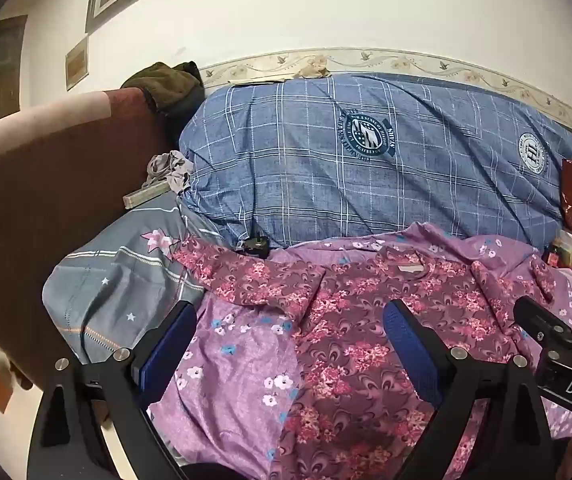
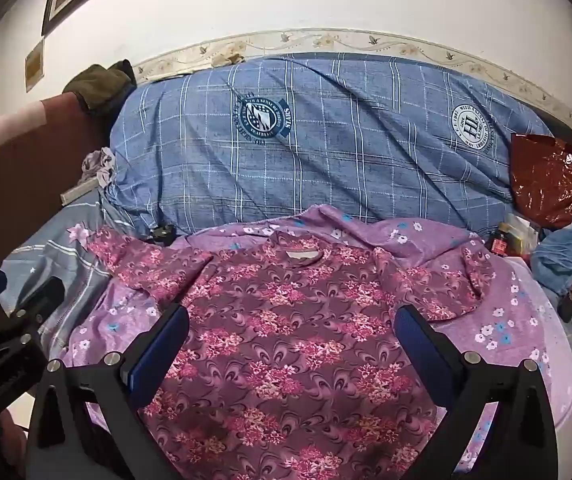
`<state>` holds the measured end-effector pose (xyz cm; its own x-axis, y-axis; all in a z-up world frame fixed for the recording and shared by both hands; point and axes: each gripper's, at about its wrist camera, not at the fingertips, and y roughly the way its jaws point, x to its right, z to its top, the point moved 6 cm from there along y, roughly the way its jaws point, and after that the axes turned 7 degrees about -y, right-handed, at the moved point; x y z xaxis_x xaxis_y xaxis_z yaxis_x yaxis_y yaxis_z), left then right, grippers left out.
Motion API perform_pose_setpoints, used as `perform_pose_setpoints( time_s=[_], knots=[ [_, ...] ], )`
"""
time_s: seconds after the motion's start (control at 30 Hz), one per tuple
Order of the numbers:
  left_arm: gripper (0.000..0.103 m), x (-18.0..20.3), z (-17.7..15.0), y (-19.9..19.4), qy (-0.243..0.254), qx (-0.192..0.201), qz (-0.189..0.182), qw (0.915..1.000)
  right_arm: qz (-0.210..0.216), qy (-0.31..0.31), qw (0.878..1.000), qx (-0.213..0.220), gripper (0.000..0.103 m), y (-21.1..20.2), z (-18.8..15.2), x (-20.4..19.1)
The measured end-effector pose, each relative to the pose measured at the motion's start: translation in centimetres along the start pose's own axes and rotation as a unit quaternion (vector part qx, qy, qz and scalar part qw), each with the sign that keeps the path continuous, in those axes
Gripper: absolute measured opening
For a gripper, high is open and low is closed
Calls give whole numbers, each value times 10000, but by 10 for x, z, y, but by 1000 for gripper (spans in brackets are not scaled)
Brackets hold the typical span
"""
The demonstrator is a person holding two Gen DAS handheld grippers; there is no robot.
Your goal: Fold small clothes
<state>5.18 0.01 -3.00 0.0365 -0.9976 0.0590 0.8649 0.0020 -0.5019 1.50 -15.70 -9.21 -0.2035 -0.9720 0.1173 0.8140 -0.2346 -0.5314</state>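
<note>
A maroon shirt with pink flower print lies spread flat, collar away from me, on a lilac flowered sheet. Both short sleeves are spread out to the sides. My left gripper is open and empty, above the shirt's left side. My right gripper is open and empty, above the middle of the shirt. The right gripper also shows at the right edge of the left wrist view; the left gripper shows at the left edge of the right wrist view.
A big blue checked duvet lies behind the shirt. A grey star-print sheet and a brown sofa arm are at the left. A red foil bag, blue cloth and clutter are at the right.
</note>
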Motion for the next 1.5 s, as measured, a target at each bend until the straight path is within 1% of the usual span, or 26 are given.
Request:
perform_pose_setpoints(
  time_s=[0.1, 0.13, 0.17, 0.2, 0.43, 0.5, 0.6, 0.83, 1.5],
  knots=[
    [95, 0, 0, 0, 6, -6, 5, 10000, 15, 80, 10000, 31, 102, -5, -1, -2],
    [95, -1, 1, 0, -2, -9, -9, 10000, 7, 186, 9998, 93, 102, -8, -6, 5],
    [95, 0, 1, -1, 31, 41, -1, 10000, -37, 176, 9998, 1, 102, -8, -7, 5],
    [95, 0, 1, 0, 43, 36, -12, 10000, -94, 135, 9996, -215, 102, 0, -5, 2],
    [95, -3, 5, -4, 99, 4, -67, 9999, -256, 152, 9990, -322, 102, 6, -12, 6],
    [95, 0, 3, -4, 161, -16, -88, 9998, -308, 166, 9988, -356, 102, 7, -14, 7],
    [95, 15, -3, -9, 242, -54, -74, 9997, -396, 190, 9981, -422, 102, 9, -15, 10],
    [95, 25, -7, -7, 389, -145, -190, 9990, -492, 162, 9981, -320, 102, 3, -12, 15],
    [95, 37, -13, -16, 452, -116, -312, 9984, -570, 193, 9979, -241, 102, -4, -11, 19]
  ],
)
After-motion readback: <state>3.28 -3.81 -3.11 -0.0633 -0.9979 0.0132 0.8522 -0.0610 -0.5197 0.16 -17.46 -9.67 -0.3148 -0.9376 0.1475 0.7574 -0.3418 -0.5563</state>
